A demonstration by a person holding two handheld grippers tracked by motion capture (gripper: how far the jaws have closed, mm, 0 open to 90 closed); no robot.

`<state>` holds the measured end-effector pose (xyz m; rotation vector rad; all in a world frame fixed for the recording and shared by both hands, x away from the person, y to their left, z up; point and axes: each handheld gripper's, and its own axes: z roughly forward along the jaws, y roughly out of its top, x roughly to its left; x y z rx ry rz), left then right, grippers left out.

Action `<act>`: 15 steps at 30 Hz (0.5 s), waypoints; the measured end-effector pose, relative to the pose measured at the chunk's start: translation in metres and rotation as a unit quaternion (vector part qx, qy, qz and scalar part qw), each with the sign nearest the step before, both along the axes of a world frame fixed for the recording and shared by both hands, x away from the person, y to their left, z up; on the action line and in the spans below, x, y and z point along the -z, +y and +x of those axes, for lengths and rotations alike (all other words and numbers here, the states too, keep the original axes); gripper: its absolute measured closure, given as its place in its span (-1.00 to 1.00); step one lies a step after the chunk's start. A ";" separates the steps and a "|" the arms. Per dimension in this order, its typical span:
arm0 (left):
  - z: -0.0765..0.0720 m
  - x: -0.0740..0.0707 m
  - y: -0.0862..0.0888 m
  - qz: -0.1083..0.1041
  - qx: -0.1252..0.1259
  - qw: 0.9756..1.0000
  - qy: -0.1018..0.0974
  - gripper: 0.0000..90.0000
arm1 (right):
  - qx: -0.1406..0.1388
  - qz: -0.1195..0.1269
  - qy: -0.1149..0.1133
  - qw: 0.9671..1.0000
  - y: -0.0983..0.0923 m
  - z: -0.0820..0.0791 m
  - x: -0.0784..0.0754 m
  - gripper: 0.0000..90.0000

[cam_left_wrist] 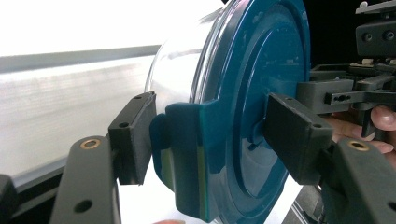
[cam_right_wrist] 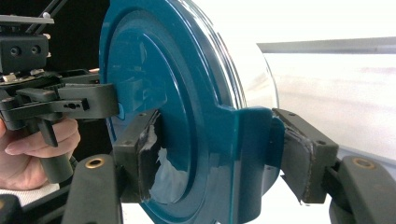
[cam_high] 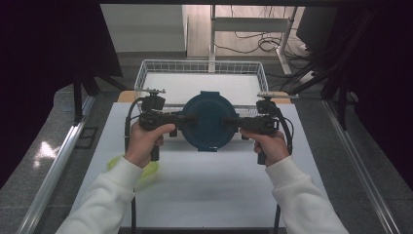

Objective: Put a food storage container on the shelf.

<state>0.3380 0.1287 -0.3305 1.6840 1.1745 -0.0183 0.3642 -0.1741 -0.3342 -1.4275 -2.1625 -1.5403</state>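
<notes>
A round container point(cam_high: 209, 122) with a dark teal lid and a clear body hangs above the white table point(cam_high: 209, 190), lid facing up at the high view. My left gripper point(cam_high: 187, 118) is shut on its left rim, the jaws clamping a teal latch tab point(cam_left_wrist: 187, 158) between lid and body. My right gripper point(cam_high: 230, 121) is shut on the opposite rim over the other latch tab point(cam_right_wrist: 250, 154). In the left gripper view my left gripper point(cam_left_wrist: 212, 140) spans the rim edge-on. In the right gripper view my right gripper point(cam_right_wrist: 222, 158) does the same, and its left pad point(cam_right_wrist: 147, 158) looks torn.
A white wire basket point(cam_high: 202, 68) stands just behind the container at the table's far edge. A yellow-green object point(cam_high: 148, 170) lies on the table, partly under the left forearm. Desk legs and cables sit on the floor beyond.
</notes>
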 end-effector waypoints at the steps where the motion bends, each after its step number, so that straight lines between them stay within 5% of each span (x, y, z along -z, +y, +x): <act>1: 0.000 0.000 0.000 0.000 0.000 1.000 0.000 -0.20 | 0.000 0.000 -0.001 1.000 0.000 0.001 -0.002 -0.22; 15: 0.013 -0.018 0.002 -0.003 -0.001 1.000 -0.008 -0.20 | -0.001 -0.001 -0.006 1.000 0.002 0.012 -0.019 -0.22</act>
